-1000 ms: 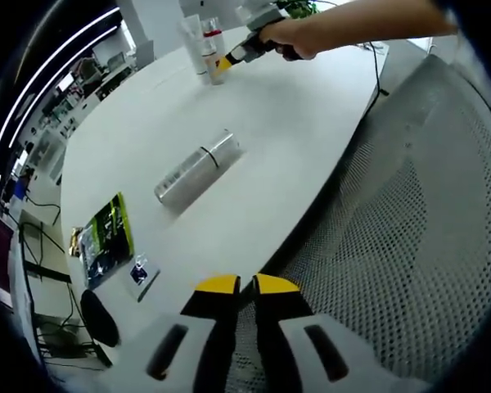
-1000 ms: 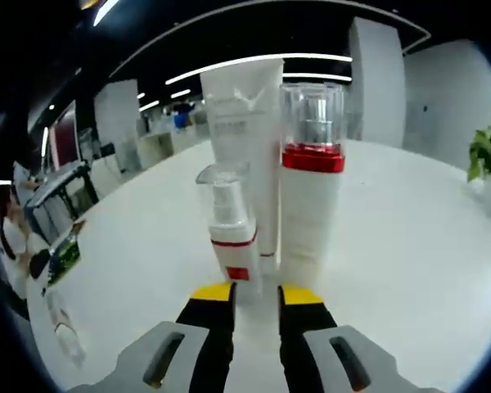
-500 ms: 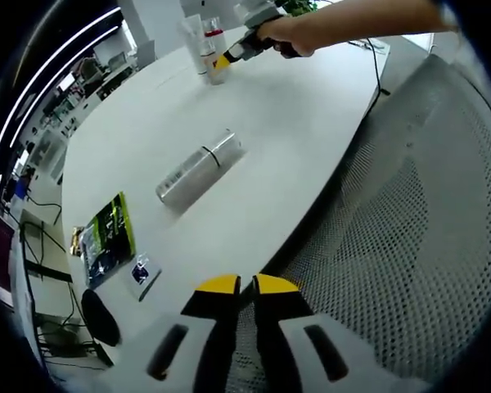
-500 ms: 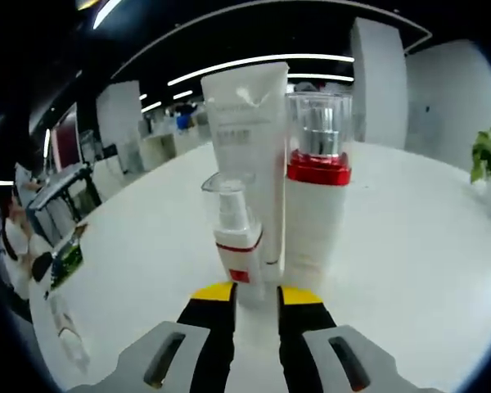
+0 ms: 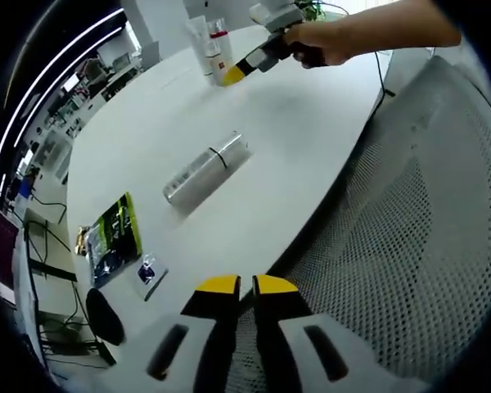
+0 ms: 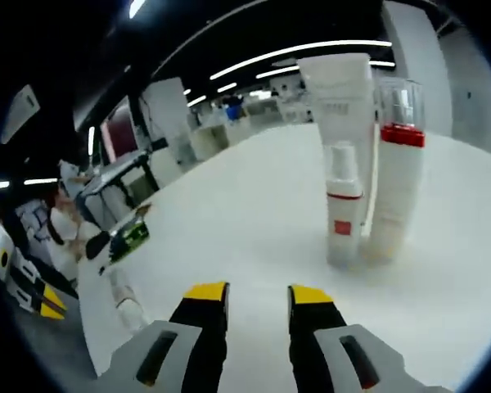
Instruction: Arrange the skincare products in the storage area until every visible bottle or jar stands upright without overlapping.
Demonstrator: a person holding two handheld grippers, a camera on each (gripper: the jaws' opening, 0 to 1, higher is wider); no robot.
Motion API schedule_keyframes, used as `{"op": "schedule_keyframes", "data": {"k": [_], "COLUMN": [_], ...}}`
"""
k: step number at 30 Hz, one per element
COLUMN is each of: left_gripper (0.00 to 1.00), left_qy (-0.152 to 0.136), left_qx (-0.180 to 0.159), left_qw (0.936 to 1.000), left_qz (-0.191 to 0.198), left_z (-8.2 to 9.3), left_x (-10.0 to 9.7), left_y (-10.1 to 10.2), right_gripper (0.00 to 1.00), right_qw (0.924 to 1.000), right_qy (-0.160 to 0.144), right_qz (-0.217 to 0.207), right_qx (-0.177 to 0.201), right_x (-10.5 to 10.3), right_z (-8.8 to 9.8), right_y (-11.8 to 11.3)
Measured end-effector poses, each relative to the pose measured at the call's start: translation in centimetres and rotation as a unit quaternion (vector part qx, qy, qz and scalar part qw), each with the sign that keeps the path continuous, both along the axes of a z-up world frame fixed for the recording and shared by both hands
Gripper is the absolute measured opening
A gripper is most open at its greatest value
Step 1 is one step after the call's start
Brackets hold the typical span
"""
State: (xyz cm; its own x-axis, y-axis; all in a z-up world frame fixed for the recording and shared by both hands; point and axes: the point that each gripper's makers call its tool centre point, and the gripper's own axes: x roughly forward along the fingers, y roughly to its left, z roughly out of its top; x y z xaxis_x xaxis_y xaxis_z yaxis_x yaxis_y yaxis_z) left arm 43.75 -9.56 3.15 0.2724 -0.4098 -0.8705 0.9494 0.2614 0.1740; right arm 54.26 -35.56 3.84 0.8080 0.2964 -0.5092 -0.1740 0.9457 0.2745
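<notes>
Since 0.5 s ago the right gripper (image 6: 249, 292) has pulled back from the small pump bottle (image 6: 343, 206): its jaws were either side of the bottle's base, now they stand parted over bare bench (image 6: 254, 221) w/ nothing between them, and the bottle sits up and to the right, apart from the tips. Right view has swung, so the upright group now lies right of centre.

Group unchanged: small pump bottle in front, white tube (image 6: 341, 106) behind it, red-collared bottle (image 6: 395, 188) just beside on the right, all 3 upright, close together; whether they touch, can't tell.

Left gripper view: right gripper (image 5: 234, 74) held by a hand (image 5: 319, 51), tips near the group (image 5: 211, 49) at the far bench edge but no longer at it. Silver bottle (image 5: 206, 167) lies on its side mid-bench (image 5: 286, 139), well apart from the group, same spot as before. Green packet (image 5: 114, 236) and a small card (image 5: 146, 271) lie flat near the near-left edge.

Left gripper (image 5: 238, 286): jaws nearly together, thin gap, nothing held, over the bench edge beside a mesh chair (image 5: 409, 237); same as before.

No containers holding anything in view.
</notes>
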Motion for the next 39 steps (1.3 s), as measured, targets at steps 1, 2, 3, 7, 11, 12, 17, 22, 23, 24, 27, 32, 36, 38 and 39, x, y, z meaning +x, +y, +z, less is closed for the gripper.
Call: {"op": "schedule_keyframes", "data": {"k": [1, 2, 3, 7, 11, 12, 17, 22, 23, 24, 27, 32, 36, 38, 39], "left_gripper": [0.01, 0.01, 0.01, 0.00, 0.00, 0.00, 0.00, 0.01, 0.01, 0.01, 0.01, 0.01, 0.01, 0.01, 0.01], "left_qy": [-0.001, -0.002, -0.003, -0.009, -0.010, -0.010, -0.017, -0.026, -0.027, -0.028, -0.029, -0.031, -0.031, -0.033, -0.034], "left_qx": [-0.001, -0.001, -0.001, -0.006, -0.005, -0.004, -0.009, -0.014, -0.015, -0.016, -0.017, -0.018, -0.015, -0.017, -0.019], "left_qw": [1.0000, 1.0000, 1.0000, 0.9999, 0.9999, 0.9999, 0.9997, 0.9994, 0.9993, 0.9992, 0.9991, 0.9989, 0.9987, 0.9985, 0.9984], "left_qz": [0.001, 0.001, 0.002, 0.005, 0.008, 0.009, 0.012, 0.019, 0.021, 0.022, 0.027, 0.032, 0.037, 0.039, 0.039], "left_z": [0.0, 0.1, 0.1, 0.3, 0.3, 0.3, 0.6, 0.8, 0.9, 0.9, 0.9, 1.0, 0.9, 1.0, 1.1], "left_x": [0.0, 0.1, 0.1, 0.3, 0.3, 0.3, 0.6, 1.0, 1.0, 1.1, 1.2, 1.4, 1.5, 1.6, 1.6], "left_y": [0.0, 0.0, 0.0, 0.0, 0.1, 0.1, 0.1, 0.1, 0.1, 0.1, 0.2, 0.3, 0.4, 0.4, 0.3], "right_gripper": [0.29, 0.31, 0.34, 0.41, 0.44, 0.44, 0.48, 0.48, 0.48, 0.49, 0.49, 0.48, 0.48, 0.48, 0.48], "right_qw": [0.9998, 0.9992, 0.9977, 0.9882, 0.9775, 0.9730, 0.9539, 0.9352, 0.9326, 0.9305, 0.9238, 0.9103, 0.8994, 0.8969, 0.8954], "right_qy": [-0.001, 0.000, -0.001, 0.004, 0.015, 0.025, 0.062, 0.094, 0.097, 0.101, 0.110, 0.136, 0.159, 0.163, 0.167], "right_qz": [0.020, 0.039, 0.066, 0.153, 0.210, 0.228, 0.285, 0.321, 0.326, 0.328, 0.336, 0.352, 0.361, 0.363, 0.364], "right_qx": [0.008, 0.011, 0.018, 0.005, -0.017, -0.026, -0.069, -0.116, -0.121, -0.128, -0.146, -0.171, -0.187, -0.192, -0.194], "right_x": [0.0, -0.2, -0.4, -1.1, -1.7, -2.1, -3.3, -4.1, -4.1, -4.0, -3.7, -3.7, -4.0, -4.0, -4.0], "right_z": [0.2, 0.3, 0.6, 0.8, 0.4, 0.2, -1.2, -2.0, -2.0, -2.1, -1.9, -2.6, -3.4, -3.7, -3.8], "right_y": [0.9, 1.8, 3.3, 7.0, 9.4, 10.1, 11.9, 12.9, 13.0, 13.1, 13.5, 13.9, 14.0, 14.2, 14.2]}}
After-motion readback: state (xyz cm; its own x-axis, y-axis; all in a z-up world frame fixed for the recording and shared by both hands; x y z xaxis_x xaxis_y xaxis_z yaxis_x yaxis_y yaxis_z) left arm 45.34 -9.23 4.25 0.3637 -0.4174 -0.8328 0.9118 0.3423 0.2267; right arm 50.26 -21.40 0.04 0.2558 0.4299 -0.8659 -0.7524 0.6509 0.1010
